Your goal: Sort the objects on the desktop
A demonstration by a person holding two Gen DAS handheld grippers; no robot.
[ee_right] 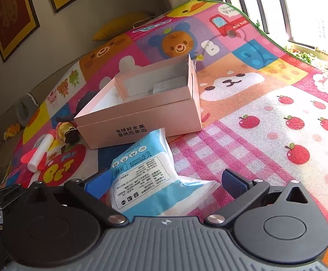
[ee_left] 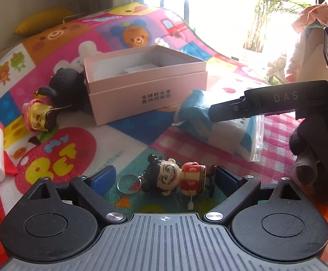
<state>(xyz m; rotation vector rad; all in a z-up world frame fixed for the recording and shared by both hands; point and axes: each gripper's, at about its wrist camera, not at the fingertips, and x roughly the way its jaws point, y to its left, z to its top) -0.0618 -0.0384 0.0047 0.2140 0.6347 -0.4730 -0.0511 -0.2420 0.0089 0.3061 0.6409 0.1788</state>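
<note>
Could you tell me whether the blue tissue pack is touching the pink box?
Cannot tell: in the right wrist view the tissue pack overlaps the pink box, hiding any contact or gap.

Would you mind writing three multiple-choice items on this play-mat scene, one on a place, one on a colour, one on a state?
1. Where does the figurine keychain lie?
A. inside the box
B. on the mat between the left gripper's fingers
C. on top of the pouch

2. What colour is the box?
A. green
B. black
C. pink

3. What state is the box in?
A. open-topped
B. lidded
C. crushed flat

Answers:
1 B, it lies on the mat between the open blue pads.
2 C, its outer walls are pale pink.
3 A, both views look down into it.
</note>
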